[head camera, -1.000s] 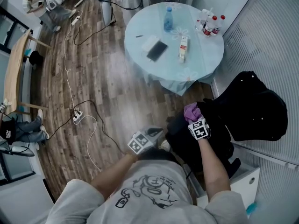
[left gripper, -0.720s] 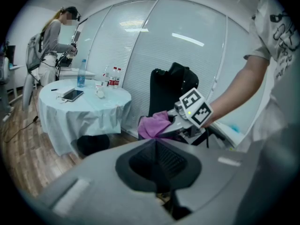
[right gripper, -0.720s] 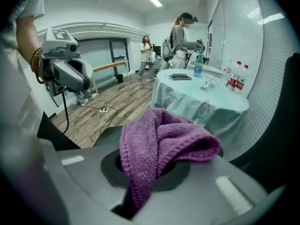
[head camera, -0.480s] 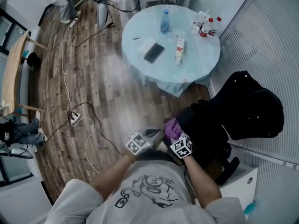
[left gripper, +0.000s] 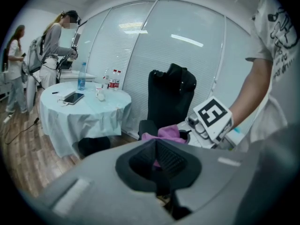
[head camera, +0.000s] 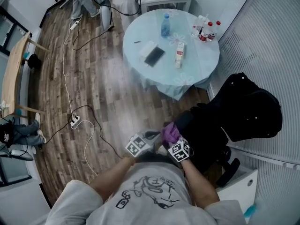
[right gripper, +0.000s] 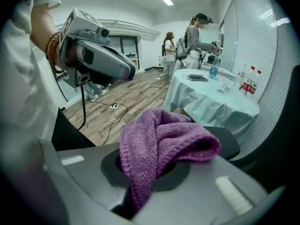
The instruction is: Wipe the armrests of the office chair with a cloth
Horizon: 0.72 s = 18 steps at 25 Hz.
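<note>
Head view: right gripper (head camera: 171, 138), forearm reaching forward, clamps a bunched purple knitted cloth (head camera: 169, 131) by the black office chair's (head camera: 248, 107) padded armrest (head camera: 187, 120); left gripper (head camera: 157, 137) alongside, jaws together, empty

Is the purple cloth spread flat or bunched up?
Bunched: the purple cloth is folded over itself, pinched in the right gripper.
</note>
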Each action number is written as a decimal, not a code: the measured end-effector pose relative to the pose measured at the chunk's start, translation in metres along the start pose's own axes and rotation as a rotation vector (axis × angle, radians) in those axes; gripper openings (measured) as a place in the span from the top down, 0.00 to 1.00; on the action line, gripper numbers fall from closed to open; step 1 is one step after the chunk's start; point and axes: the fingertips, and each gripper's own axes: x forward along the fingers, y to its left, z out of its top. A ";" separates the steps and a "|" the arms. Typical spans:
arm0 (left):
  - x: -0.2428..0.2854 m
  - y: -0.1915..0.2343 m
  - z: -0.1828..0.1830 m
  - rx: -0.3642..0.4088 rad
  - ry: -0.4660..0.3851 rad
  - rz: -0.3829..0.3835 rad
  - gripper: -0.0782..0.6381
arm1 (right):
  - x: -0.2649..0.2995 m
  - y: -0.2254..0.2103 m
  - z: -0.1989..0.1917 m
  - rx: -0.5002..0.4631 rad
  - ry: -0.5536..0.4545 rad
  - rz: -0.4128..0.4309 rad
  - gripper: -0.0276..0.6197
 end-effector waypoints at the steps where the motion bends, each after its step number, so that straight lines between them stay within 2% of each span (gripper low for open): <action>1: -0.002 -0.001 0.000 -0.001 -0.002 0.001 0.89 | 0.000 0.000 0.000 0.009 0.007 0.003 0.91; 5: -0.009 -0.001 0.004 -0.009 -0.014 0.016 0.89 | -0.003 -0.002 0.004 0.043 0.013 0.011 0.91; 12: -0.038 -0.005 0.044 -0.040 -0.140 0.073 0.89 | -0.035 -0.004 0.049 0.045 -0.125 -0.020 0.91; 18: -0.071 -0.013 0.089 -0.056 -0.248 0.100 0.89 | -0.091 -0.008 0.107 0.047 -0.280 -0.072 0.91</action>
